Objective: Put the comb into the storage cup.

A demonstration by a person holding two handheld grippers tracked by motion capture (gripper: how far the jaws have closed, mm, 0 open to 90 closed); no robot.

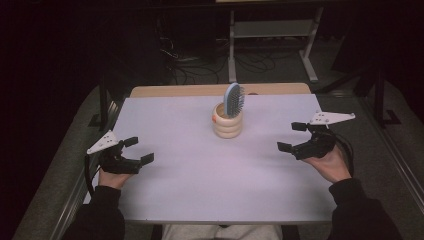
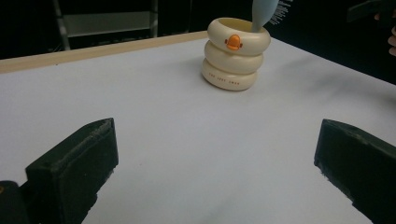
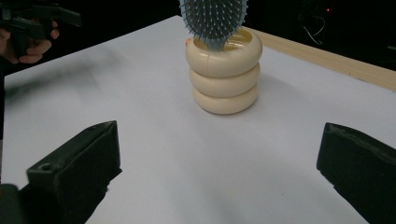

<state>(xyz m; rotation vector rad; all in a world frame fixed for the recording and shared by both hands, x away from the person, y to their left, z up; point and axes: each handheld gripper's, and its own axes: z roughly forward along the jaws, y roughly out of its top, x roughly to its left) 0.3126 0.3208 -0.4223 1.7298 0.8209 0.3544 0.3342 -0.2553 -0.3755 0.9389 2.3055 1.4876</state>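
Note:
A cream holder [image 1: 228, 125] shaped like three stacked rings stands upright at the table's far middle. It has an orange duck bill on one side [image 2: 233, 42]. A light blue hairbrush [image 1: 234, 99] stands in it, handle down, bristles [image 3: 214, 18] facing the right gripper view. My left gripper [image 1: 139, 150] rests open near the table's left edge with nothing between its jaws. At the right edge my right gripper [image 1: 292, 136] is open too, likewise holding nothing. Both point toward the holder [image 3: 225, 72] from well apart.
The white tabletop [image 1: 200, 170] ends at a wooden strip [image 1: 190, 90] along the far edge. Beyond it a dark floor holds cables and a metal stand [image 1: 270, 35]. The other hand with its gripper [image 3: 32, 23] appears at the top left of the right gripper view.

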